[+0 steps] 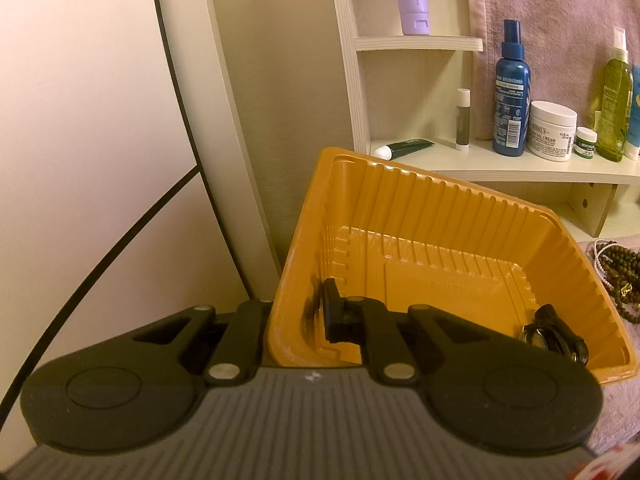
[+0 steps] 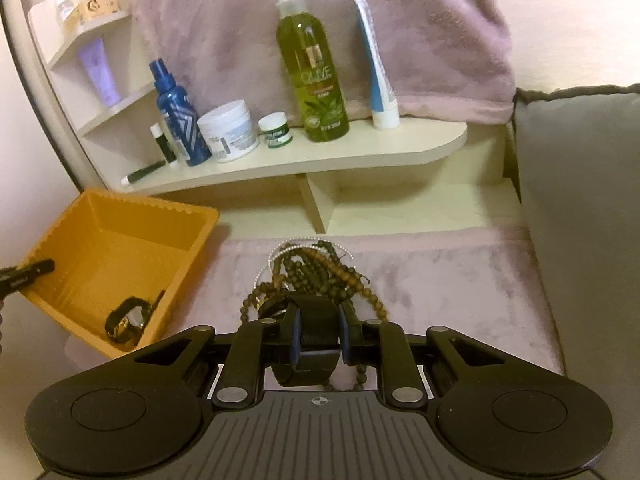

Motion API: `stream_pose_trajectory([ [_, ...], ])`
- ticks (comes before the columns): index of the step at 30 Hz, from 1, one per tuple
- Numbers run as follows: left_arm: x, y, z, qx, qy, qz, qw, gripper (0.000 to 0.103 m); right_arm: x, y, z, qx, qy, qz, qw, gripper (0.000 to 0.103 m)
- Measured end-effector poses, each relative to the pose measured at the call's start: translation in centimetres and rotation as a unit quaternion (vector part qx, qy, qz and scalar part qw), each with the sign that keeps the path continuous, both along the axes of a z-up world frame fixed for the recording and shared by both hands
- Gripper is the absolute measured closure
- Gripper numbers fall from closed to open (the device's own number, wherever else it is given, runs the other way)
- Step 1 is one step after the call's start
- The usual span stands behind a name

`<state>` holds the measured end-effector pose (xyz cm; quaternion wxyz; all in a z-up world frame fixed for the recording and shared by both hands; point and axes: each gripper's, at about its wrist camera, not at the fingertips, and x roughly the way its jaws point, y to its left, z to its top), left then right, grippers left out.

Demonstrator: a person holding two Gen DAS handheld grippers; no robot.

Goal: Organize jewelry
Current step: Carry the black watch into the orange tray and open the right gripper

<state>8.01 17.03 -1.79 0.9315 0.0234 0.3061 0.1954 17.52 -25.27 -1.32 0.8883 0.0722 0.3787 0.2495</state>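
Observation:
An orange plastic tray [image 1: 440, 216] stands tilted at the left of the pink cloth. My left gripper [image 1: 300, 316] is shut on its near left wall, with one finger [image 1: 334, 312] inside and the other hidden outside. A black watch [image 1: 556, 336] lies in the tray's low corner, the same watch [image 2: 128, 320] showing in the right wrist view. My right gripper [image 2: 319, 332] is shut on the strap of a second black watch [image 2: 316, 344], lifted slightly off the cloth. Just beyond it lies a heap of brown bead strings [image 2: 320, 268] with a thin silver chain.
A cream shelf [image 2: 360, 148] behind holds a blue spray bottle [image 2: 176, 116], a white jar [image 2: 228, 128], a green olive bottle [image 2: 312, 72] and tubes. A grey cushion [image 2: 580, 220] borders the cloth on the right. A pink towel [image 2: 240, 32] hangs behind.

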Motion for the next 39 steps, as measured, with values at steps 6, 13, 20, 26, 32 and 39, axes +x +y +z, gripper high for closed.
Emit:
stream_pose_trajectory([
  [6,0.0,0.0,0.0,-0.001,0.0,-0.001,1.0,0.092,0.0,1.3,0.8,0.005,0.007,0.0,1.0,0.084],
  [13,0.1,0.2,-0.2,-0.004,0.002,0.0,1.0,0.092,0.1,7.8,2.6,0.052,-0.005,0.058,0.997,0.084],
  [20,0.3,0.4,-0.3,-0.01,0.002,0.002,0.9999,0.092,-0.1,16.7,2.4,0.081,0.0,0.117,0.99,0.084],
  [26,0.4,0.6,-0.6,-0.017,0.002,0.005,0.9998,0.092,0.2,22.8,-0.7,0.069,0.038,0.134,0.988,0.084],
  [32,0.5,0.9,-0.9,-0.027,0.003,0.008,0.9996,0.092,1.2,25.1,-3.2,0.071,0.079,0.129,0.986,0.084],
  [39,0.8,1.3,-1.5,-0.038,0.008,0.013,0.9991,0.092,1.8,26.2,-3.5,0.066,0.07,0.148,0.984,0.071],
])
